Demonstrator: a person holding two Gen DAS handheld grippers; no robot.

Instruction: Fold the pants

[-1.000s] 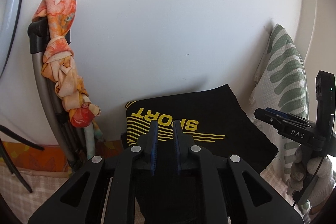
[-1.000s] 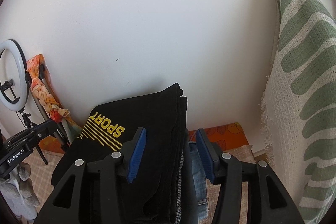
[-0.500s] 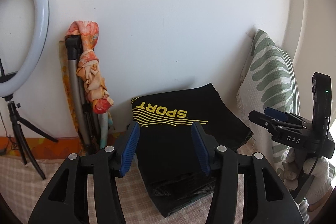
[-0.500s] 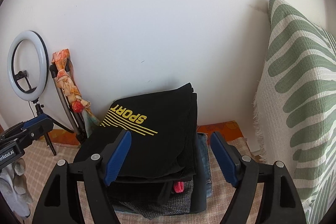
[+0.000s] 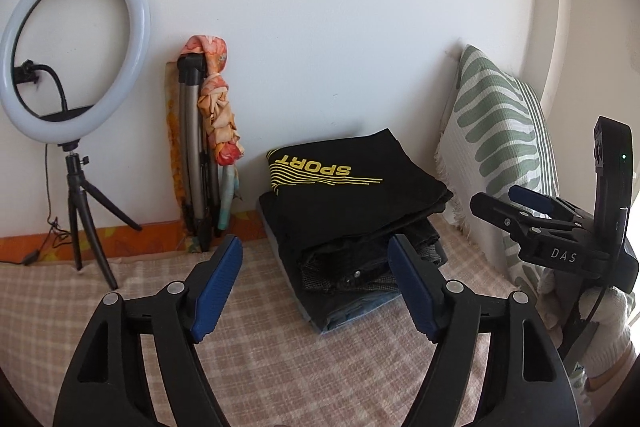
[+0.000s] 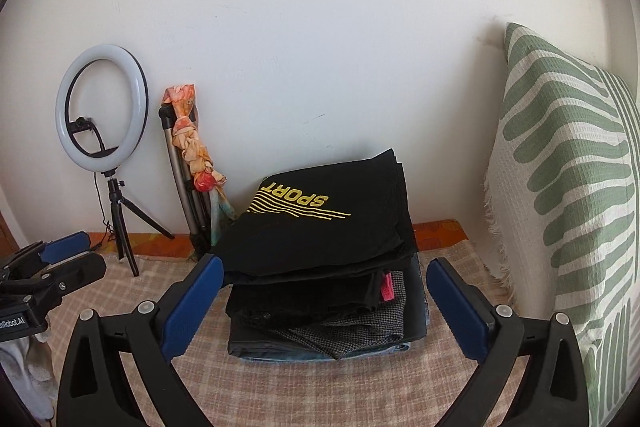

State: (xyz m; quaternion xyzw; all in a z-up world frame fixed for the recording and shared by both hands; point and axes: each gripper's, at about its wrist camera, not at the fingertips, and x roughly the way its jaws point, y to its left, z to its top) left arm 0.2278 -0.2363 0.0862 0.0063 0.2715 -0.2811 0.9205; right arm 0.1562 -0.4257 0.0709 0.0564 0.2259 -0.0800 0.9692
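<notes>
Folded black pants [image 5: 352, 187] with yellow SPORT print lay atop a stack of folded clothes [image 6: 324, 323] at centre frame, on the checked bed cover [image 5: 260, 355] against the white wall. Left gripper [image 5: 316, 287] and right gripper [image 6: 324, 311]: jaws spread wide apart, clamped on nothing, short of the stack. Ring light [image 5: 72, 43] at upper left; green-patterned pillow [image 6: 568, 187] at right.
</notes>
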